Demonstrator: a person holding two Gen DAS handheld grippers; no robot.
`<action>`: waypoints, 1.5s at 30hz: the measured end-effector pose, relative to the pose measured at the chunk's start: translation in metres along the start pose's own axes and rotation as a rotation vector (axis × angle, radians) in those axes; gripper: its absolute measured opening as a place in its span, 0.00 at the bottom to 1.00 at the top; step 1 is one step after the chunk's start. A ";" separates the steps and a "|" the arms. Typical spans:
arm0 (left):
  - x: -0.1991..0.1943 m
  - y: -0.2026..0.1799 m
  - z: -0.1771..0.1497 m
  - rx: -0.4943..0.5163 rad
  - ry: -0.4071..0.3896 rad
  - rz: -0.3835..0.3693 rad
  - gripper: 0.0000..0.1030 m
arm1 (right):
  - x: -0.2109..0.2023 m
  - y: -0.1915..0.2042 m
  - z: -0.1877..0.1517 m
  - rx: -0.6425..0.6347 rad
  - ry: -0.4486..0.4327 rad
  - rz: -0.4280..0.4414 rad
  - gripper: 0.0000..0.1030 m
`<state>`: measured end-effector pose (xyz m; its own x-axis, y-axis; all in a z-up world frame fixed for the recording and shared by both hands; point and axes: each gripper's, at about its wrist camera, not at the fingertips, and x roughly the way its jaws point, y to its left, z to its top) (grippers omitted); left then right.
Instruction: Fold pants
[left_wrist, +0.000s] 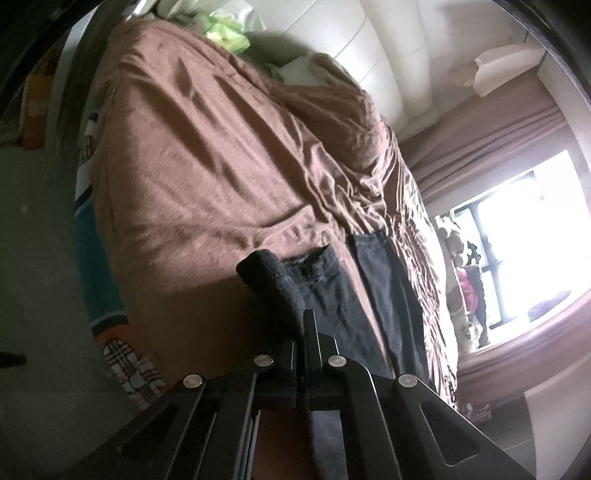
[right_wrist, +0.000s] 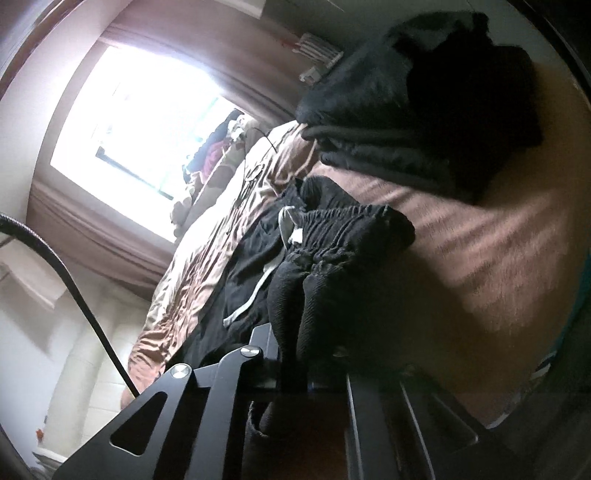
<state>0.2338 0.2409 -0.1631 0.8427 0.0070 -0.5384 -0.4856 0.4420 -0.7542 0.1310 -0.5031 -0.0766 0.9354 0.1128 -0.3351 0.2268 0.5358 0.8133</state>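
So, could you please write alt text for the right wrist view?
The right gripper is shut on the black pants at their gathered waistband, above a brown bedspread. A pile of dark clothes lies behind, and a bright window is at left.

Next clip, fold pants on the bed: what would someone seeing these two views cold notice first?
The black pants lying across the brown bedspread stand out first, with each claw shut on a bunch of their fabric: the left claw at a ribbed cuff, the right claw near the gathered waistband and its pale drawstring. Next comes the glaring window beyond the bed, and a pile of dark clothes farther along it.
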 end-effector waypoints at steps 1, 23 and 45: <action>0.000 -0.003 0.002 0.001 -0.004 -0.002 0.01 | 0.000 0.003 0.002 -0.002 -0.007 0.002 0.03; 0.038 -0.108 0.039 0.185 -0.068 -0.016 0.01 | 0.027 0.069 0.033 -0.139 -0.087 0.057 0.02; 0.146 -0.210 0.085 0.222 -0.041 -0.077 0.01 | 0.108 0.134 0.073 -0.250 -0.085 -0.036 0.02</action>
<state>0.4782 0.2252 -0.0516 0.8860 0.0000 -0.4637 -0.3606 0.6287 -0.6890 0.2817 -0.4799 0.0308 0.9497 0.0245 -0.3122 0.1965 0.7296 0.6550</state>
